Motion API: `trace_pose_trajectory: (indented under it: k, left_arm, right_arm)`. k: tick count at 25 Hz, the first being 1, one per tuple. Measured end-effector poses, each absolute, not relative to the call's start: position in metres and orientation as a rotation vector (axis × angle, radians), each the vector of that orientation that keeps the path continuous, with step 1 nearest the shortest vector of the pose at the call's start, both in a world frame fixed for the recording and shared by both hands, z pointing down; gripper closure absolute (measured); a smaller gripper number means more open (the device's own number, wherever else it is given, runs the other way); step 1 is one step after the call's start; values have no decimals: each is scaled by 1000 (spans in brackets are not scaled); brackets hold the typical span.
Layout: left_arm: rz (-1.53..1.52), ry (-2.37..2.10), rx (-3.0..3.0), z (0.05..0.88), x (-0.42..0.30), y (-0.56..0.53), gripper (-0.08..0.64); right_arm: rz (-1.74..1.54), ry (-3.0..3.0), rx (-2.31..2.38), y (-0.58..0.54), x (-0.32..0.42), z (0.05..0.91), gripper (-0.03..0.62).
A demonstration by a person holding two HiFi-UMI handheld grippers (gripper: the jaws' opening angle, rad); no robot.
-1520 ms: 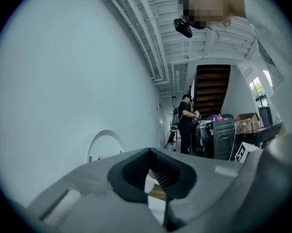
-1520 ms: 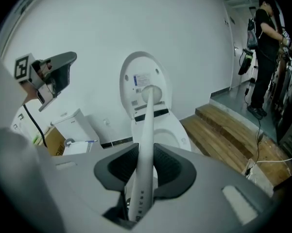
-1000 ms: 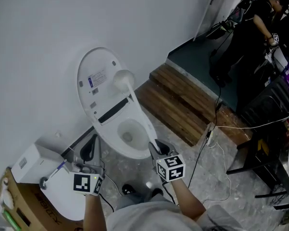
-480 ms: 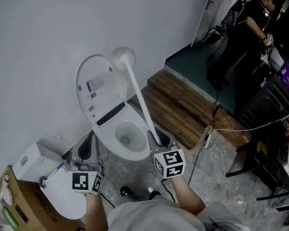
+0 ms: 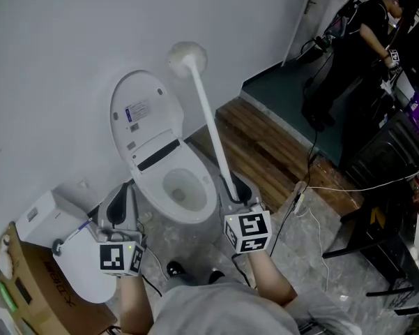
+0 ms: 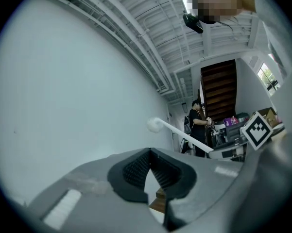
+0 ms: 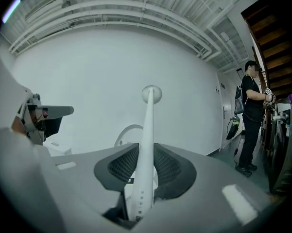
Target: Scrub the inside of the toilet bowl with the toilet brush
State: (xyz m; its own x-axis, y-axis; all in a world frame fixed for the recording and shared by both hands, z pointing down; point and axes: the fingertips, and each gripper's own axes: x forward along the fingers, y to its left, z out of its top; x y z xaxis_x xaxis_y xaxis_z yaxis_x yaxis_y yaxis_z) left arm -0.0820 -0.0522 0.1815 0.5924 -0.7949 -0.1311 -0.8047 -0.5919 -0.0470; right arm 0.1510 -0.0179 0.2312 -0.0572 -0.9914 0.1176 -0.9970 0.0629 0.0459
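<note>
White toilet brush [image 5: 208, 121], clamped in right tongs [image 7: 146, 171], points head-up; left tongs [image 6: 149, 165] seemingly closed.

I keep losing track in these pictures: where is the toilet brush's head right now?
In the head view the brush head hangs in the air, above and right of the raised toilet lid, its handle clamped in the right gripper.

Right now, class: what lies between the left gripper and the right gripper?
The open toilet bowl; the head view shows it between the left gripper and the right gripper.
</note>
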Motion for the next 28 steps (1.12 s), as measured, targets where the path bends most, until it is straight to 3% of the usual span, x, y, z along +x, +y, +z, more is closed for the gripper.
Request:
trace_pose_trajectory:
  k: [28]
  left_arm:
    - [150,1491,-2662,176,-59,38,560]
  right_arm:
    - [-128,-2287,2108,70,179,194,494]
